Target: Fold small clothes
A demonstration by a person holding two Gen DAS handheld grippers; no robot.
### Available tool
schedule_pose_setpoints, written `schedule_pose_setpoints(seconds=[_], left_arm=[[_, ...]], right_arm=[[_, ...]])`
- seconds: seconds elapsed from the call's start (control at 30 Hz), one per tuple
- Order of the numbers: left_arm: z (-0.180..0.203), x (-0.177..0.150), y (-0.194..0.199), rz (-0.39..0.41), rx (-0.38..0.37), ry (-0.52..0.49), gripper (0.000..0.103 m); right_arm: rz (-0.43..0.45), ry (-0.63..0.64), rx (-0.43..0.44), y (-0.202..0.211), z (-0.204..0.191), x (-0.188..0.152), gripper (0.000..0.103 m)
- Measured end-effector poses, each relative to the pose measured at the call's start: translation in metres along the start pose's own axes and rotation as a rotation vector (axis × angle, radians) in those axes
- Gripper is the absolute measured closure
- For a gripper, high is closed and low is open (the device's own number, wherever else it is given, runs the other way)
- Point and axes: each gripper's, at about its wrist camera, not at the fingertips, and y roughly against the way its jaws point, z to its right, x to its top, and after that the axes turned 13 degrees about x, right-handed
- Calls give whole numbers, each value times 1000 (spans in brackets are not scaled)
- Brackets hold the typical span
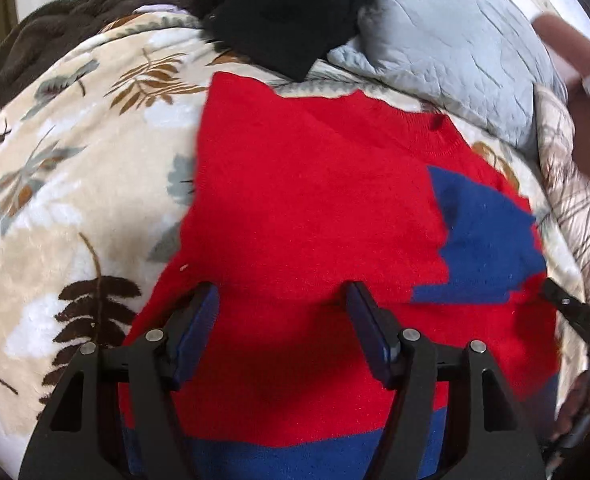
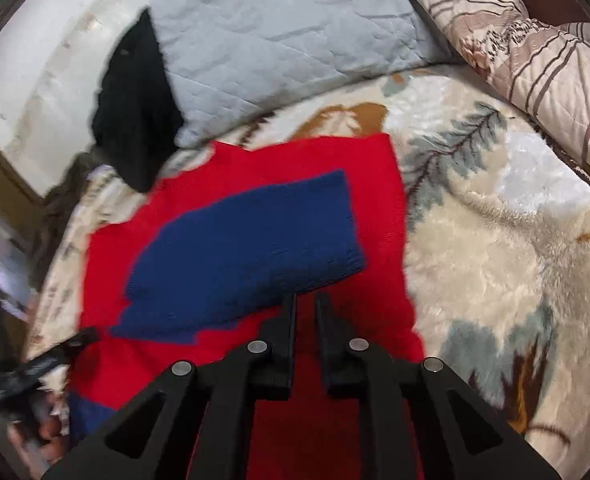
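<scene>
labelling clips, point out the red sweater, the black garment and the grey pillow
red sweater [image 1: 295,200]: left wrist view, middle of its red body
black garment [image 1: 287,12]: left wrist view, centre of the dark heap
grey pillow [image 2: 287,32]: right wrist view, its quilted top

A: What can't you make out in the left wrist view?

B: The red sweater [image 1: 303,208] runs off the bottom edge behind the left gripper [image 1: 283,300], so its blue hem is cut off. At the right rim, the other gripper [image 1: 575,316] is only a dark blurred sliver.

A: And from the right wrist?

B: The black garment [image 2: 135,120] is smeared by motion; what kind of garment it is I cannot tell. The left gripper [image 2: 43,364] is a blur at the left edge, its jaws unreadable. The striped pillow [image 2: 535,56] is clipped by the rim.
</scene>
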Motion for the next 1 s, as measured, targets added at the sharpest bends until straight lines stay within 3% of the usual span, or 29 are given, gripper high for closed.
schedule_pose_setpoints(seconds=[0.07, 0.13, 0.2, 0.37, 0.47, 0.7, 0.93, 1.0], left_arm=[[3, -2, -2, 2, 20, -12, 35], [8, -7, -1, 10, 45, -35, 34], [7, -15, 1, -11, 50, -50, 34], [-11, -29, 29, -96, -62, -45, 35], [-34, -44, 53, -122, -65, -71, 35], [-96, -100, 85, -242, -48, -55, 34], [-84, -167, 83, -390, -161, -55, 34], [-76, -176, 88, -360, -137, -69, 31]], right_arm=[[-28, 23, -22, 3, -2, -9, 88], [-120, 41, -68, -8, 1, -22, 88], [-112, 62, -70, -1, -1, -29, 88], [-183, 53, -58, 29, -12, -32, 82], [-198, 85, -59, 57, -12, -41, 74], [-194, 44, -26, 118, 13, -85, 62], [-247, -19, 39, 133, 35, -137, 60], [-268, -28, 67, 130, 36, -146, 59]])
